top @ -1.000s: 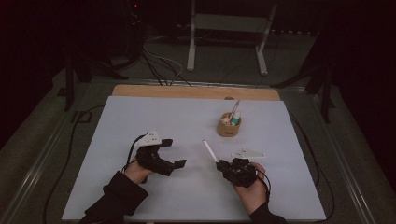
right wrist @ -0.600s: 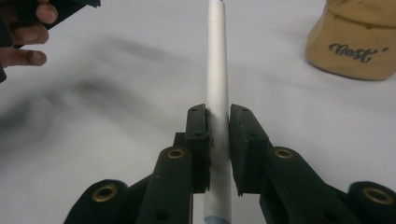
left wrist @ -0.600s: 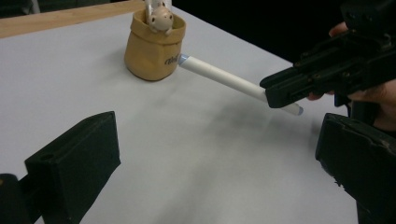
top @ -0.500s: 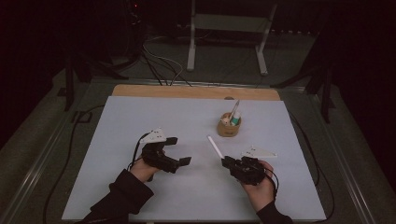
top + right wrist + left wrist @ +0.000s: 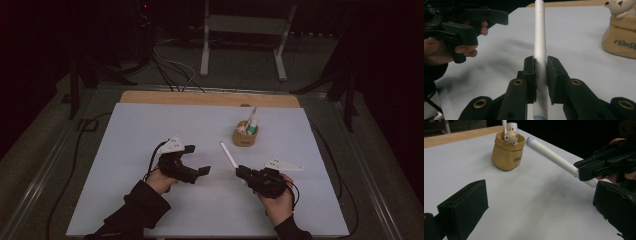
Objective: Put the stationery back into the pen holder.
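High view: we see a white table (image 5: 150,150) with a wooden strip along its far edge. At about 1 o'clock from the table's middle stands a small tan pouch-shaped holder (image 5: 245,135), upright, with a figurine and a stick-like item rising from its mouth.

Right gripper (image 5: 244,173): held in the person's right hand (image 5: 277,197) at about 5 o'clock from the table's middle. We see its jaws pressed onto a white marker (image 5: 229,154), which points toward 11 o'clock, its far end near the holder but apart from it. In the right gripper view the marker (image 5: 541,50) runs up between the two jaws, pinched near its lower end, and the holder (image 5: 621,32) sits at 2 o'clock.

Left gripper (image 5: 202,171): held in the left hand (image 5: 161,181) at about 7 o'clock from the table's middle, aimed toward 3 o'clock. In the left gripper view its jaws stand spread wide apart with nothing between them; the holder (image 5: 507,151) lies at 12 o'clock and the marker (image 5: 551,156) at 2 o'clock, held by the other gripper (image 5: 587,173).
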`<state>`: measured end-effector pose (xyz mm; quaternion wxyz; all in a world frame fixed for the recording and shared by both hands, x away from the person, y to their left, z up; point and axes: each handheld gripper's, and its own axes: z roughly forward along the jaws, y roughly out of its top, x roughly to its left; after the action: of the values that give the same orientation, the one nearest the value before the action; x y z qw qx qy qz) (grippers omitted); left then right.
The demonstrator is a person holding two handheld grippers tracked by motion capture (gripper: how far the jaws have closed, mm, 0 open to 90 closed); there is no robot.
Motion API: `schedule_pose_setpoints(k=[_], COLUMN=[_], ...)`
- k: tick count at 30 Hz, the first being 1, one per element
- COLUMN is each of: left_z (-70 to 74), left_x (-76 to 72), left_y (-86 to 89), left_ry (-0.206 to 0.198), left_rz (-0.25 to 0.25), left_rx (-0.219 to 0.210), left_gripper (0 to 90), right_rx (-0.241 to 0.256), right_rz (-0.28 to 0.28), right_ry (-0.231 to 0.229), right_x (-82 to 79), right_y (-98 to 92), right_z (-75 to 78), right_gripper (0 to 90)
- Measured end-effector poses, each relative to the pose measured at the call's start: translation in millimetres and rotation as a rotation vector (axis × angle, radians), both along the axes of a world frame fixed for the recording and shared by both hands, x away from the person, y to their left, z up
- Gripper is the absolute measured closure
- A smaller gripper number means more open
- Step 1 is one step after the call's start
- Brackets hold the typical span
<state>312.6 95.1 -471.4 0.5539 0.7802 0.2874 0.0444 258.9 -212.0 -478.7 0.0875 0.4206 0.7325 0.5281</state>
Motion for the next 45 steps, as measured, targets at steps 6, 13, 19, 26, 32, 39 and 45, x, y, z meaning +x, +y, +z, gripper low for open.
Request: schedule_pose_setpoints(k=[6, 13, 19, 26, 32, 39, 45], left_z=[-2.9, -5.2, -5.7, -3.8, -0.8, -1.1, -5.2], left_x=[2.1, 3.6, 5.7, 5.3, 4.2, 9.2, 11.7], left_y=[-4.1, -5.4, -8.1, -18.8, -18.6, -11.3, -9.1], left_ry=[0.028, 0.067, 0.143, 0.229, 0.232, 0.268, 0.320], left_rz=[0.014, 0.023, 0.023, 0.021, 0.062, 0.048, 0.022], left_rx=[-0.019, -0.047, -0.100, -0.148, -0.198, -0.290, -0.353], left_gripper=[0.4, 0.5, 0.6, 1.3, 14.1, 41.2, 58.2], right_rx=[0.041, 0.052, 0.055, 0.043, 0.029, 0.009, 0.001], right_rz=[0.041, 0.048, 0.064, 0.106, 0.117, 0.130, 0.136], right_ry=[-0.058, -0.106, -0.116, -0.118, -0.117, -0.121, -0.120], right_x=[-1.8, -5.5, -8.0, -11.1, -12.6, -13.9, -13.5], right_y=[0.0, 0.2, 4.8, 15.1, 19.1, 23.4, 24.4], right_z=[-1.2, 2.8, 3.5, 0.9, -1.7, -3.0, -4.0], right_gripper=[78.1, 78.3, 78.2, 78.2, 78.2, 78.2, 78.2])
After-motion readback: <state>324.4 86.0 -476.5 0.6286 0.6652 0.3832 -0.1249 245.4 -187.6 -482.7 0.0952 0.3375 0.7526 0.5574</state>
